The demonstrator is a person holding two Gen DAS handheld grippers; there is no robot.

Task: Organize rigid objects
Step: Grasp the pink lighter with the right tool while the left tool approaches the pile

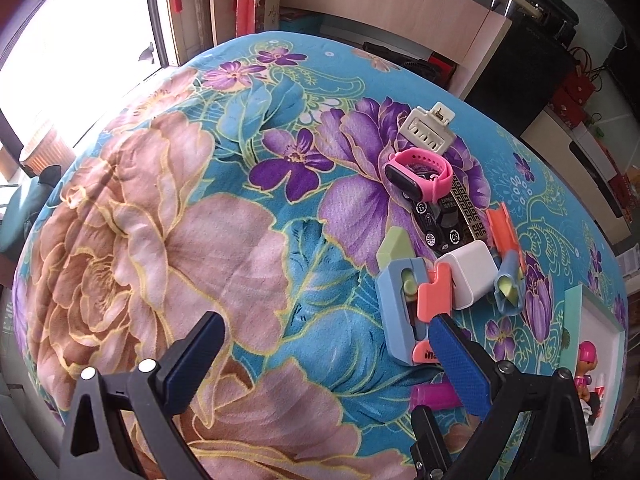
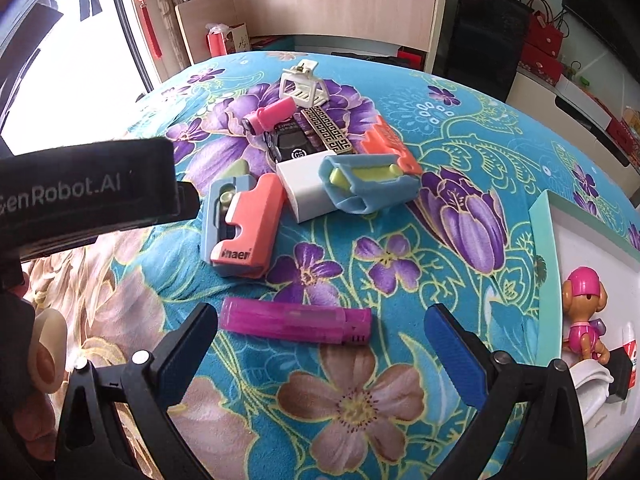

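A pile of small objects lies on the floral cloth: a pink lighter (image 2: 295, 325), a blue-and-coral box cutter (image 2: 240, 222), a white charger block (image 2: 306, 188), a second blue cutter (image 2: 368, 186), a black toy car (image 2: 290, 144), a pink watch (image 1: 420, 174) and a cream hair claw (image 1: 426, 126). My right gripper (image 2: 320, 340) is open, with the lighter lying just ahead between its fingers. My left gripper (image 1: 326, 344) is open and empty, left of the pile; its right finger overlaps the cutter (image 1: 404, 304) in view.
A white tray with a mint rim (image 2: 544, 264) sits at the right, holding a pink toy pup (image 2: 584, 312) and other small items. The left gripper's body (image 2: 84, 192) fills the left of the right wrist view. Wooden furniture and a window stand behind the table.
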